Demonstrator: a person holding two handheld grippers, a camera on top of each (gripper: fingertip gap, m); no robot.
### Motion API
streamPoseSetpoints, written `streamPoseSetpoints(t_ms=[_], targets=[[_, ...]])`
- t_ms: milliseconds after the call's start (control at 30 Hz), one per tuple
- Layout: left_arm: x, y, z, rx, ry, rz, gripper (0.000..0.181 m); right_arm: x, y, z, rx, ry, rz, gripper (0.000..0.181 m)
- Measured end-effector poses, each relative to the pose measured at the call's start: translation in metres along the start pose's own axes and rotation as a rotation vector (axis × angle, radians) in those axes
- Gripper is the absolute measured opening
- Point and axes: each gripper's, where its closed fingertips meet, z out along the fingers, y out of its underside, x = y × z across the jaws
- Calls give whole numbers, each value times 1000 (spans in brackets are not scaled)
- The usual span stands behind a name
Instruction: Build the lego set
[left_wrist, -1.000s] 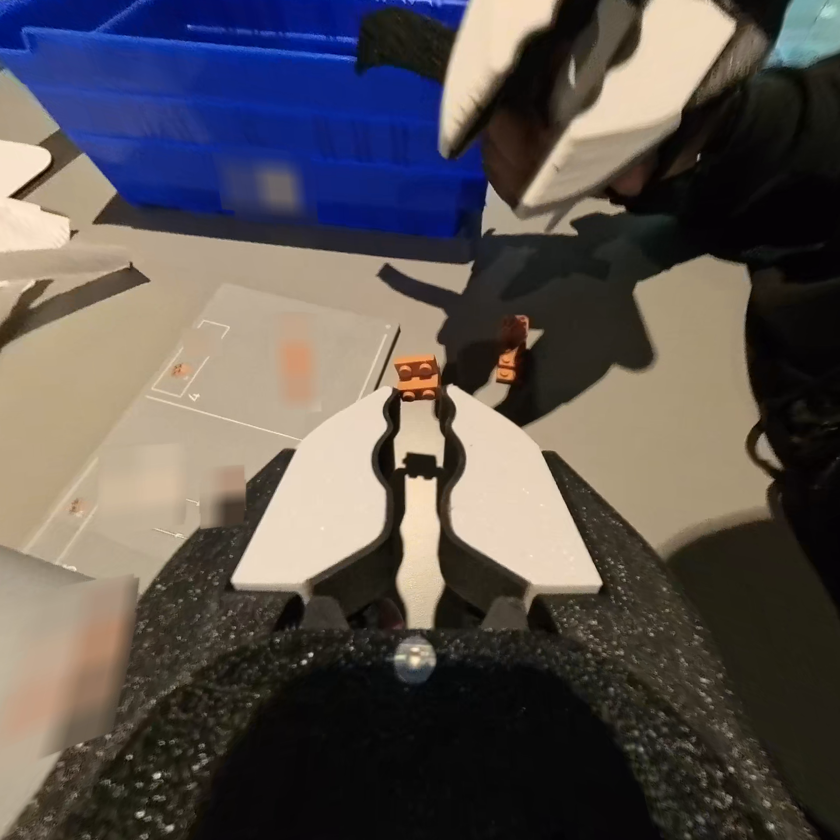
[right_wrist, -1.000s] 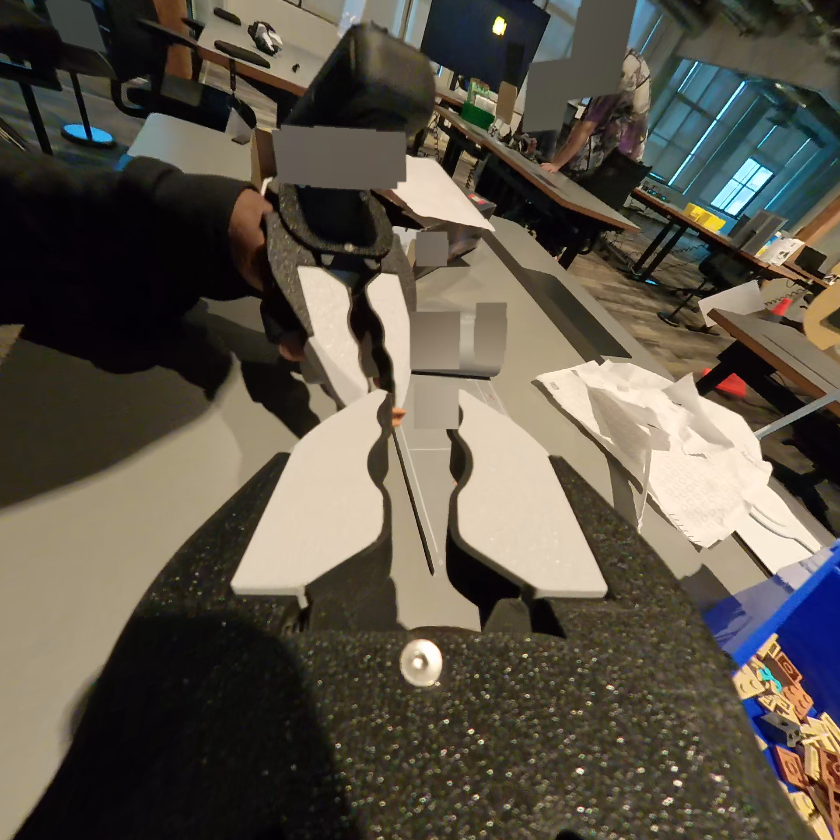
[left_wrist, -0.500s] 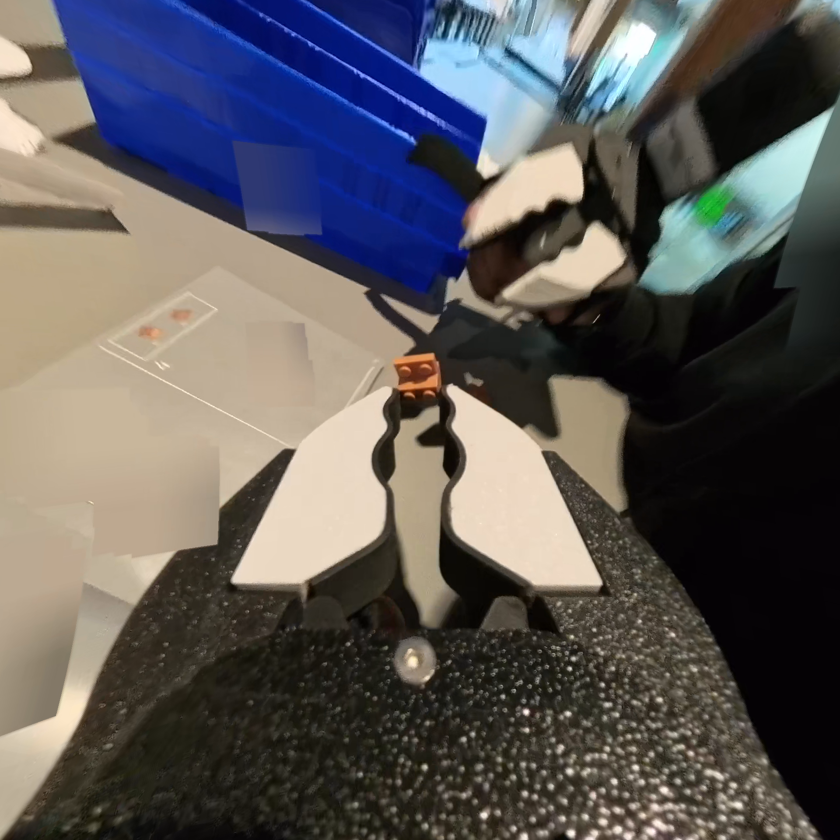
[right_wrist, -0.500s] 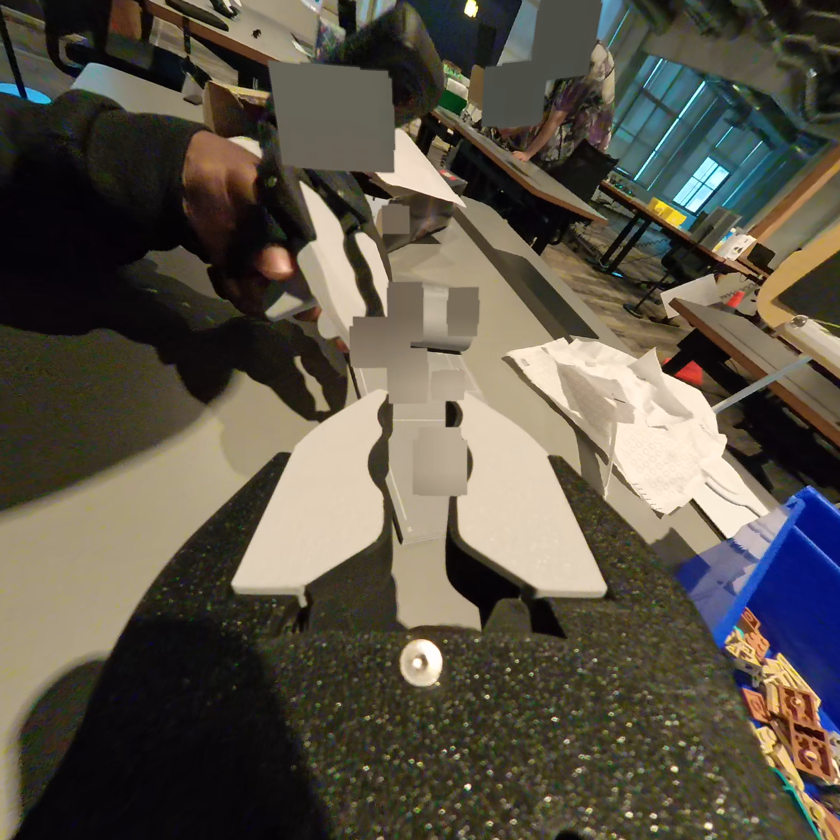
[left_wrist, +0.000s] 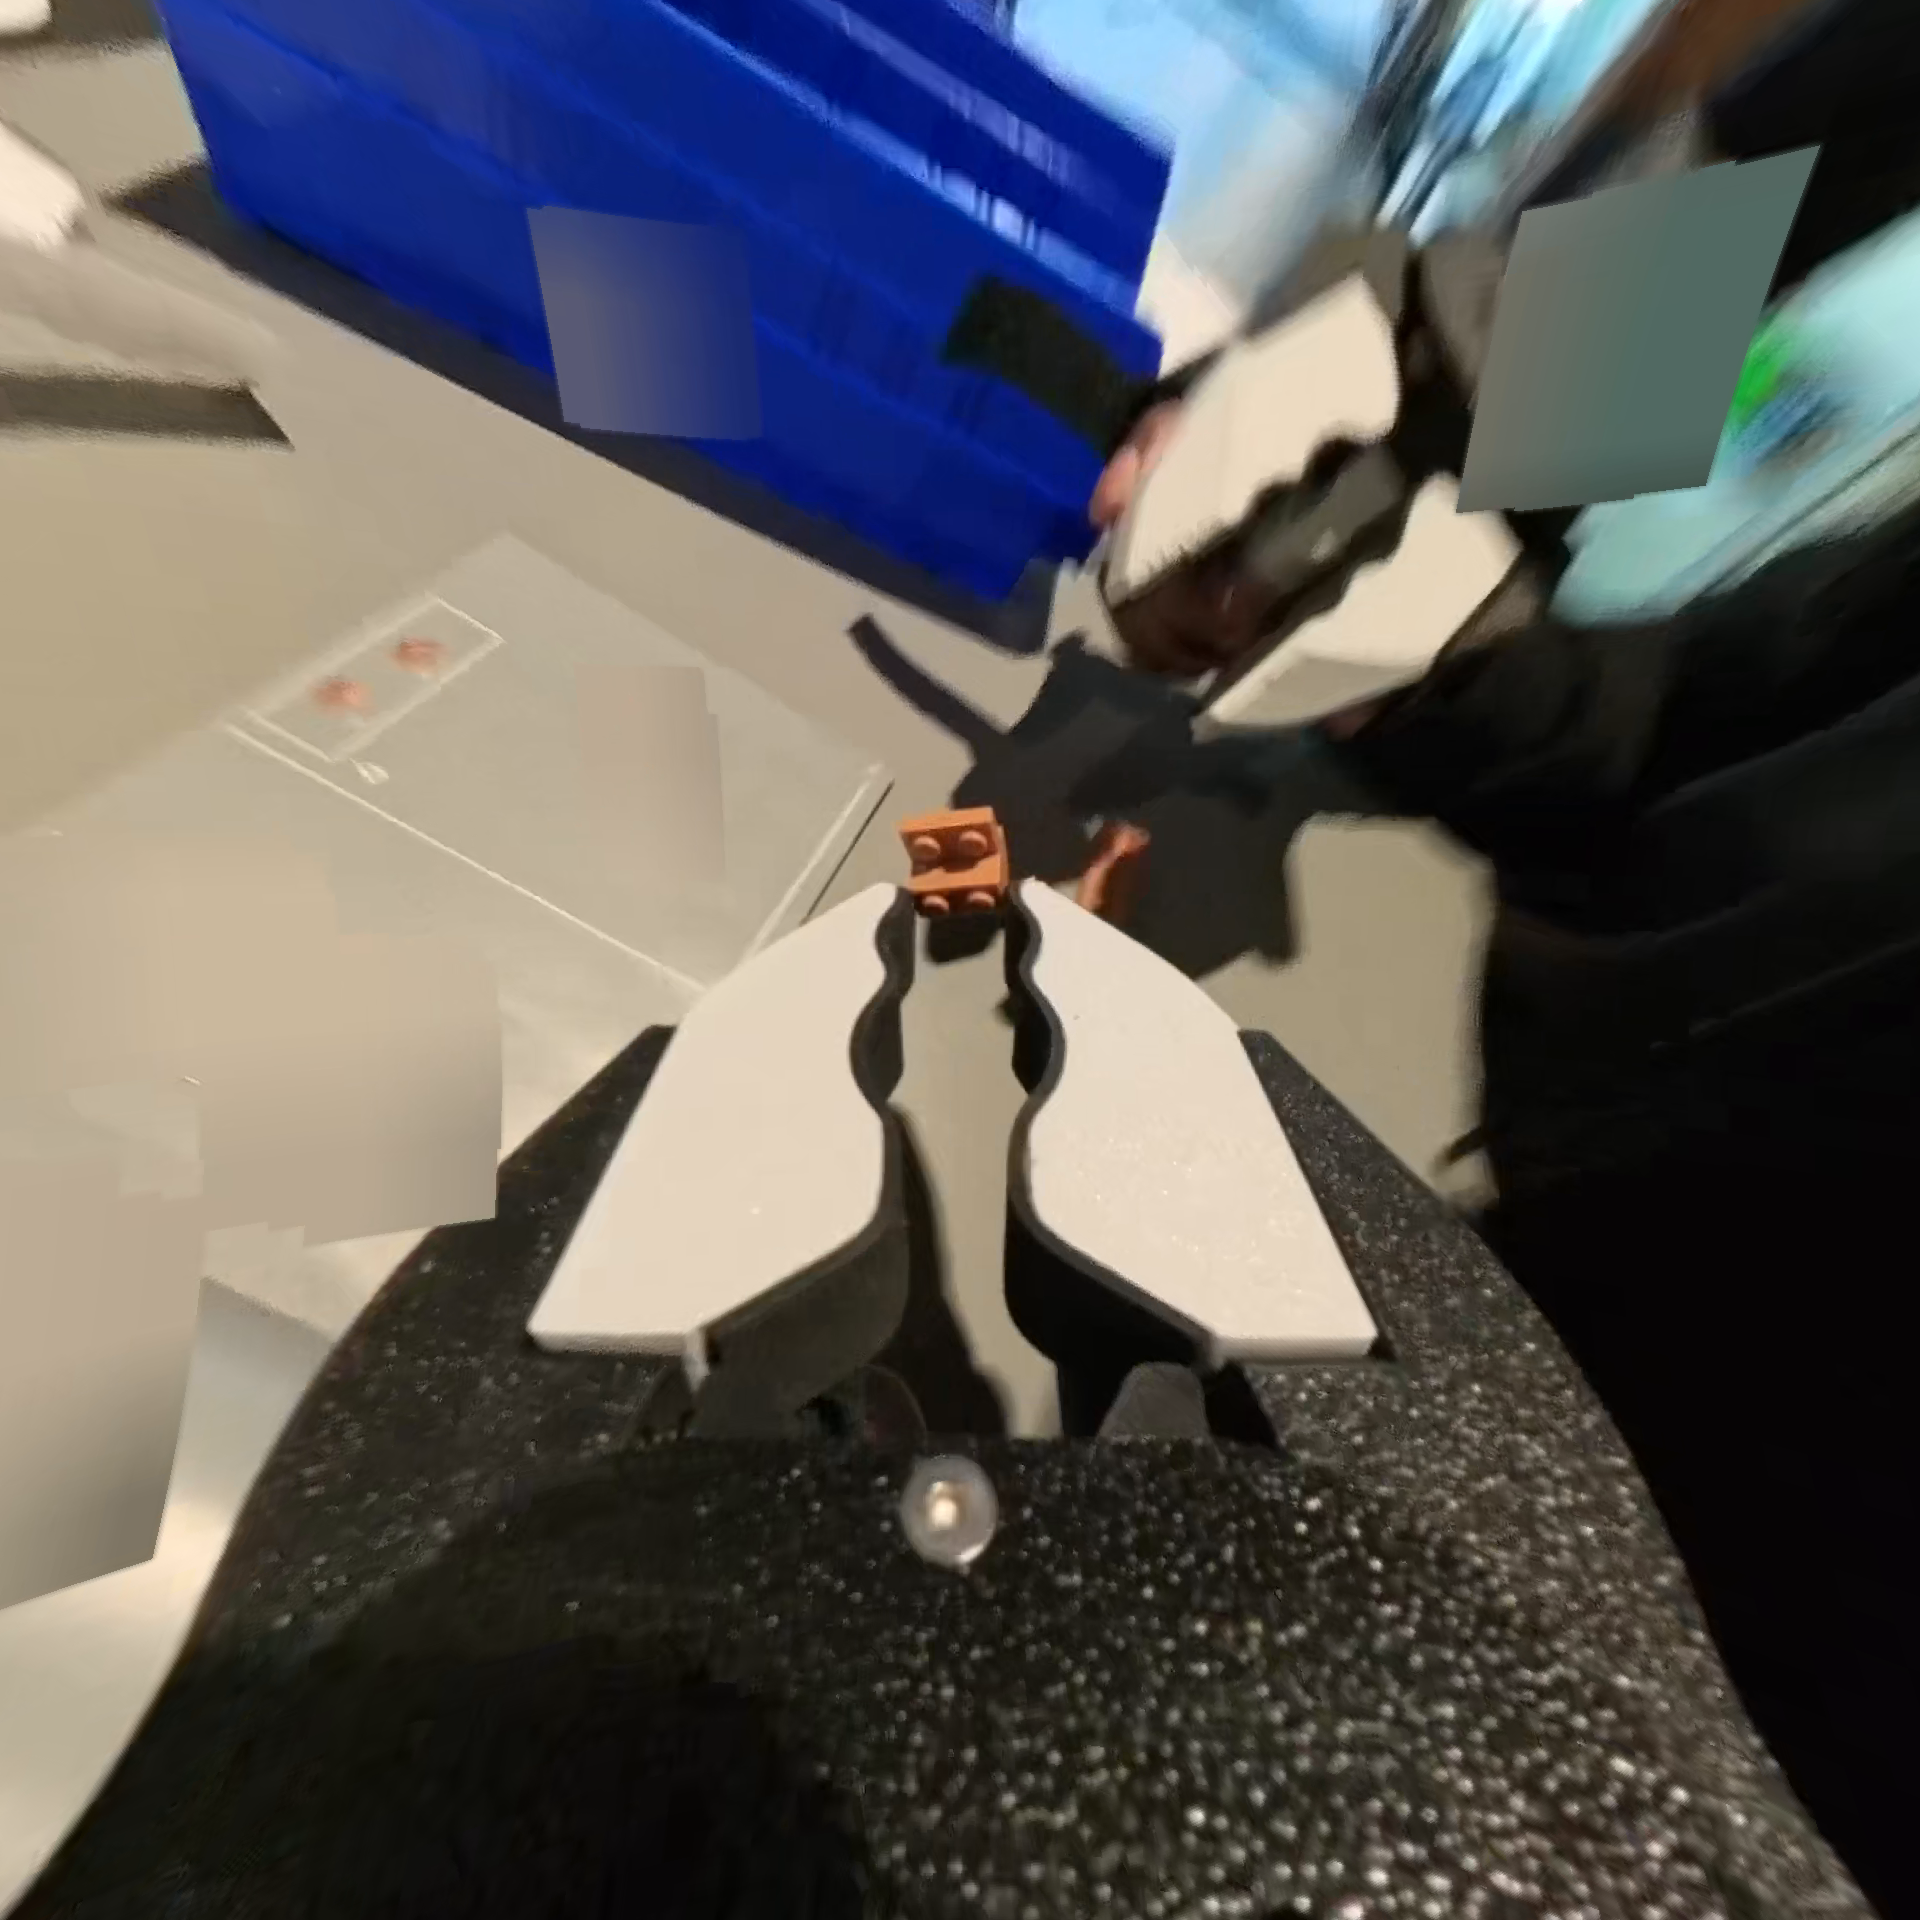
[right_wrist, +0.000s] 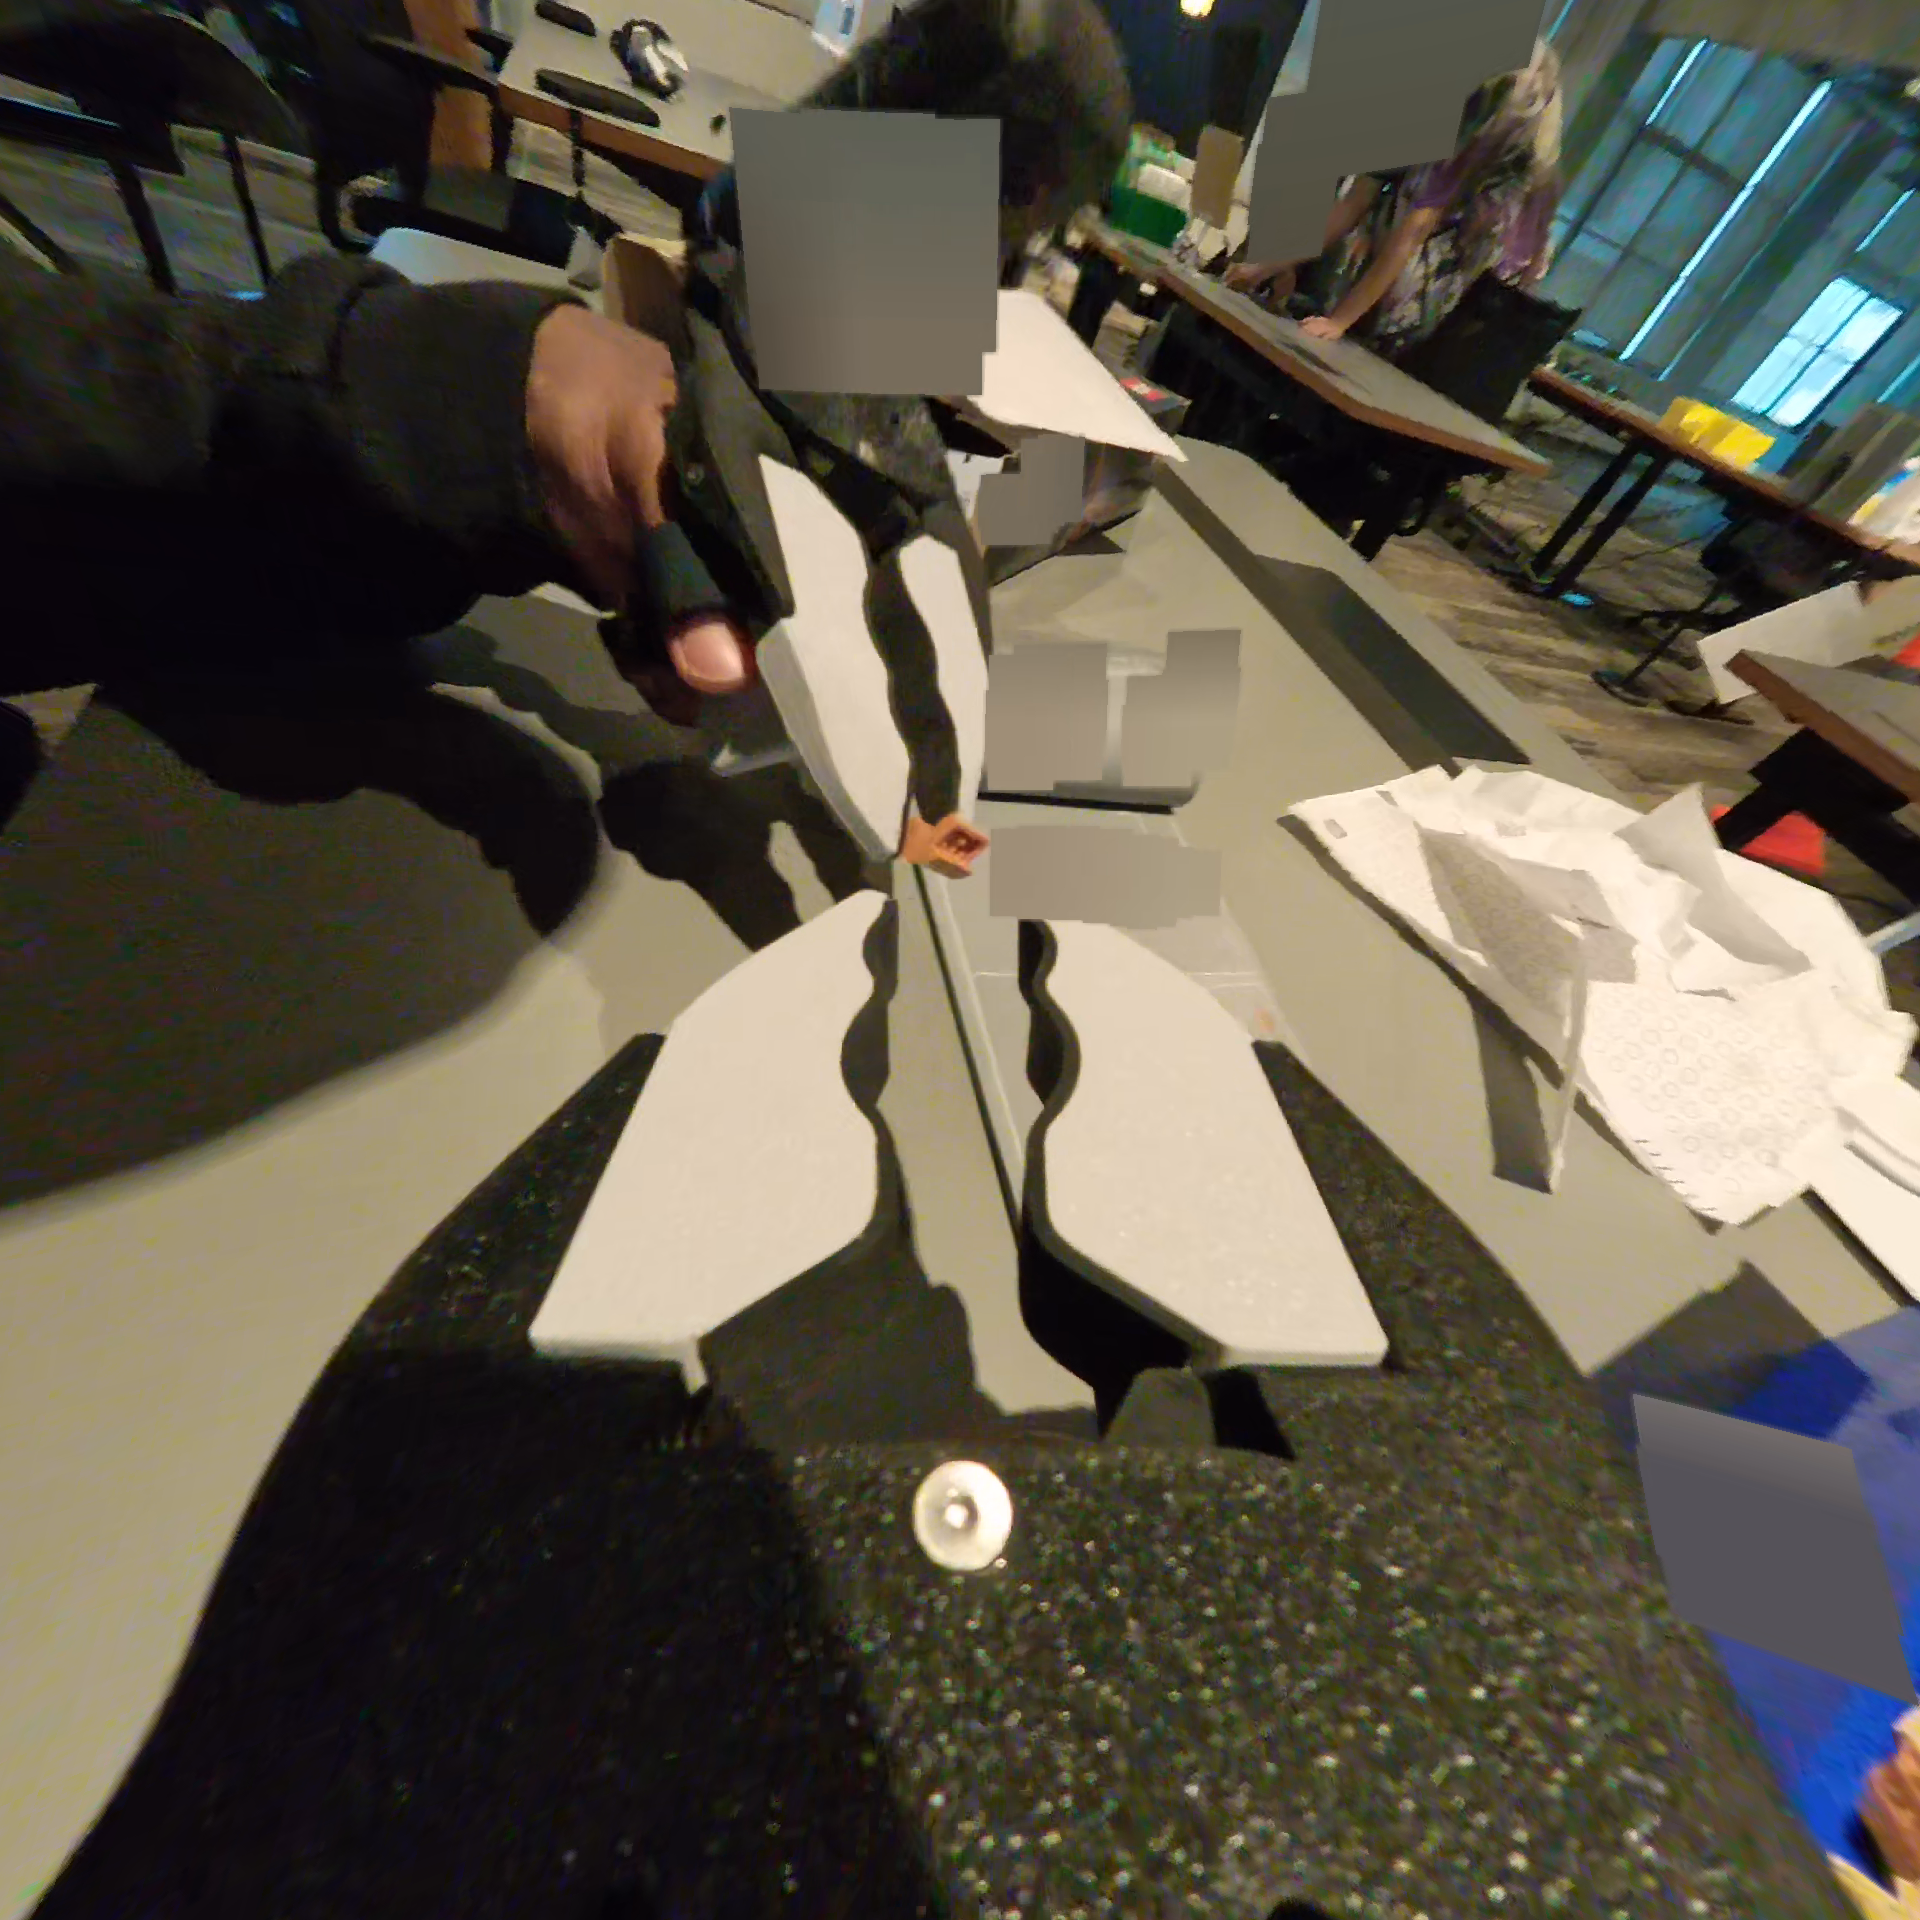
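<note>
Paper instruction sheet (left_wrist: 582, 790) lies on the grey table (left_wrist: 364, 499) left of your left gripper (left_wrist: 956, 899); it carries line drawings and printed figures, mostly blurred over, nothing legible to record. Beyond it stands a blue bin (left_wrist: 727, 260) with a blurred label patch on its wall. Your left gripper's fingers are clamped on a small orange brick piece (left_wrist: 954, 860), studs facing the camera, held right at the tips above the table. Just right of those tips a second orange piece (left_wrist: 1114, 862) sits in shadow, shape unclear through motion blur. Further right and higher, your right gripper (left_wrist: 1262, 540) hangs in the air, fingers apart, nothing between them.

From the right wrist view: your left hand (right_wrist: 613, 499) grips the left tool, brick pinched at its tips just ahead of the right gripper's spread fingers (right_wrist: 748, 1122). Crumpled white paper (right_wrist: 1621, 997) lies to the right of them, and a corner of the blue bin at lower right.
</note>
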Motion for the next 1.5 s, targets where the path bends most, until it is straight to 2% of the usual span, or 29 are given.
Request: streamPoseSetpoints(t_ms=[267, 500, 767, 967, 1500], targets=[[1, 32, 15, -336, -209, 437, 16, -22, 25, 19, -149, -117, 47, 26], [10, 47, 18, -482, -185, 547, 16, -38, 43, 20, -261, -191, 47, 26], [26, 50, 23, -520, -120, 664, 16, -50, 47, 15, -285, -249, 58, 28], [34, 44, 29, -485, -115, 723, 16, -57, 49, 12, -307, -296, 101, 24], [32, 48, 33, -472, -113, 739, 16, -54, 48, 13, -288, -273, 140, 16]])
